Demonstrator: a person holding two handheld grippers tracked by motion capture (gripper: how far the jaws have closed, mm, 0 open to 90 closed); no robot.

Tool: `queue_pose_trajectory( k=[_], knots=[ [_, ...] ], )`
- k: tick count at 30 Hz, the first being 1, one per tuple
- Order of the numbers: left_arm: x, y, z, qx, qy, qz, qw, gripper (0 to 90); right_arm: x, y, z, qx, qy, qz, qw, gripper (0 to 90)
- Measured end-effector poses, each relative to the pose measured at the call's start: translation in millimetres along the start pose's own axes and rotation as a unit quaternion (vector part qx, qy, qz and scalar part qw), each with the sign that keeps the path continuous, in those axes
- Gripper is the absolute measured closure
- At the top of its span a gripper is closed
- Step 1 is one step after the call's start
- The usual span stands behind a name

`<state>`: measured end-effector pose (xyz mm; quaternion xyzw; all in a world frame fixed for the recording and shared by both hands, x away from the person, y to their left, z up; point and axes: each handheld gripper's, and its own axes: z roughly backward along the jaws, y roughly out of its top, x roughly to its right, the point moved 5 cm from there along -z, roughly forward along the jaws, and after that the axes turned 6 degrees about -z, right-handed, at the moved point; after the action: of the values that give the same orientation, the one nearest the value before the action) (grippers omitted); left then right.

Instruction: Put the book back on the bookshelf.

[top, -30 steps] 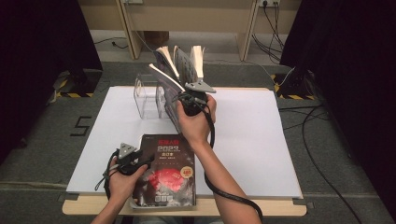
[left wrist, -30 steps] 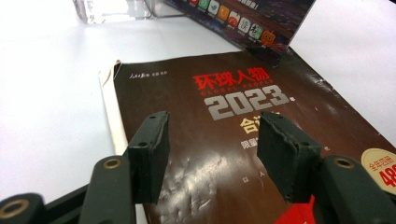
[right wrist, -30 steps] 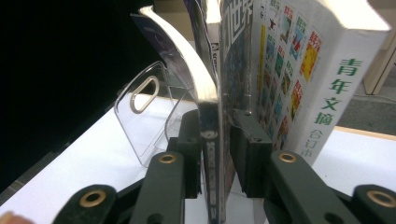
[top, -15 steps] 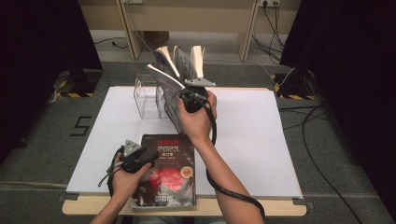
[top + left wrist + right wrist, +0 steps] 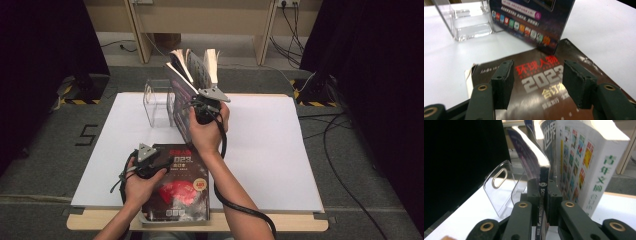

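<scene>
Item 1, nearest edge of the tabletop [image 5: 280, 165]: dark magazine [image 5: 177, 187] with red cover art, lying flat, face up, overhanging the near edge slightly. The left tool [image 5: 537, 82] hovers just above its upper left part, jaws wide apart with nothing between the pads; the cover's large printed year shows between them in the left gripper view.

Item 2, mid tabletop: right tool [image 5: 541, 202], held in the person's right hand, jaws narrow and having just closed onto the spine of a thin dark magazine [image 5: 541, 192], pads pressing on both sides. This magazine stands upright, its upper pages curling away to the left in the right gripper view.

Item 3, just beside it: thick white-spined volume [image 5: 584, 165], upright, colourful cover panels, green characters on the spine.

Item 4, farther back: clear acrylic holder [image 5: 159, 102], standing on the white tabletop, its handle slot visible in the right gripper view.
</scene>
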<state>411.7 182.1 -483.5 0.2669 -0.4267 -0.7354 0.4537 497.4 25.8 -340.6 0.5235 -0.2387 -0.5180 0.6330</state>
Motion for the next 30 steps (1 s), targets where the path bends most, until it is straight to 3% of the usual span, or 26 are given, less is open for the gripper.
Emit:
queue_pose_trajectory(
  k=[7, 11, 18, 30],
  knots=[
    [16.1, 29.4, -12.3, 0.021, -0.007, -0.026, 0.9994, 36.9, -0.6, 2.4, 8.2, -0.045, 0.016, 0.000, 0.9989, 77.2],
    [24.0, 44.7, -18.8, 0.032, -0.006, -0.040, 0.9987, 33.9, -0.7, 7.1, 11.6, -0.063, 0.033, -0.012, 0.9974, 76.1],
    [33.8, 61.3, -26.9, 0.042, 0.000, -0.063, 0.9971, 33.2, 1.2, 8.3, 14.6, -0.066, 0.039, -0.015, 0.9969, 74.0],
    [40.7, 74.8, -33.7, 0.057, 0.004, -0.067, 0.9961, 32.0, -3.3, 6.7, 14.1, -0.065, 0.044, -0.011, 0.9968, 72.4]
  ],
)
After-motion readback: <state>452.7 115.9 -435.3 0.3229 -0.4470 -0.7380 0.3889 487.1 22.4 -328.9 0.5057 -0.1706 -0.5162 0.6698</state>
